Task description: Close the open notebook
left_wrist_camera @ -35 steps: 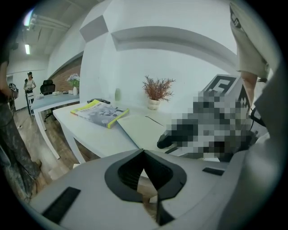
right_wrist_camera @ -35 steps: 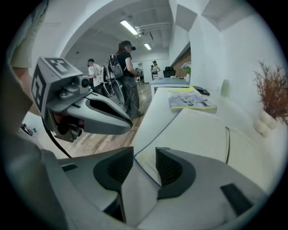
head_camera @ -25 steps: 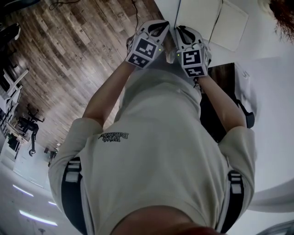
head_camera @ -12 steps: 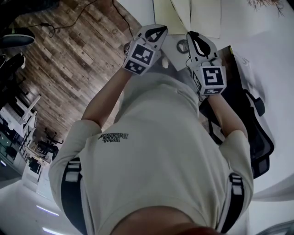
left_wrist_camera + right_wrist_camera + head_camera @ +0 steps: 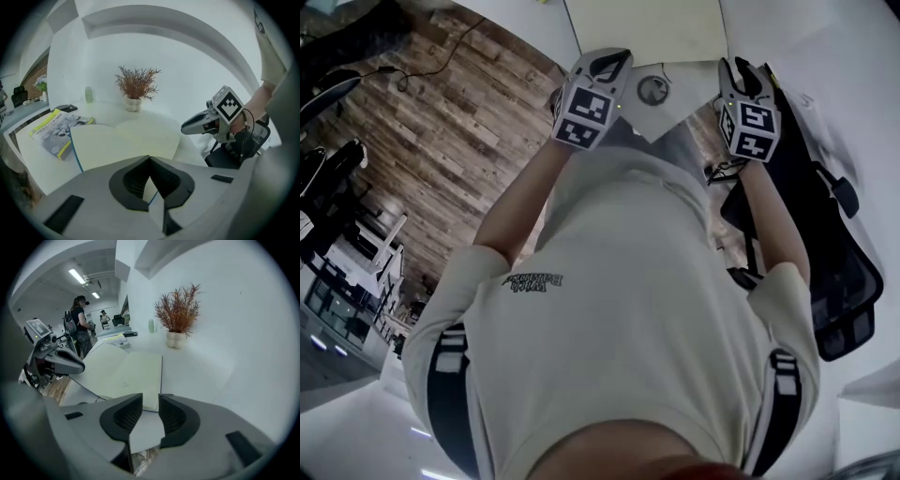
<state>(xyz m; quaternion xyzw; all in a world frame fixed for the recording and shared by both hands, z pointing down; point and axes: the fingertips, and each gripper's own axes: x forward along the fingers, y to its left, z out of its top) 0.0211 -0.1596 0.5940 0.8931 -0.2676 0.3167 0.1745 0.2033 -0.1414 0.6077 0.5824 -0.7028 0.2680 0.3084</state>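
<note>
The open notebook (image 5: pixel 647 28) lies flat on the white table (image 5: pixel 684 103), showing blank cream pages and a blue cover edge. It also shows in the left gripper view (image 5: pixel 126 140) and the right gripper view (image 5: pixel 126 373). My left gripper (image 5: pixel 614 66) hovers near the table's corner, short of the notebook's near edge. Its tips (image 5: pixel 150 161) meet, with nothing held. My right gripper (image 5: pixel 742 75) is off to the right, level with the left. Its jaws (image 5: pixel 151 401) are opening, with an empty gap between them.
A yellow and grey book (image 5: pixel 56 129) lies left of the notebook. A dried plant in a white pot (image 5: pixel 137 86) and a small green bottle (image 5: pixel 88 93) stand at the back. A black chair (image 5: pixel 825 244) is at my right. People stand far off (image 5: pixel 79 329).
Both grippers have moved toward the table and the notebook has come into view. The right gripper has swung away to the right, rolling as it went.
</note>
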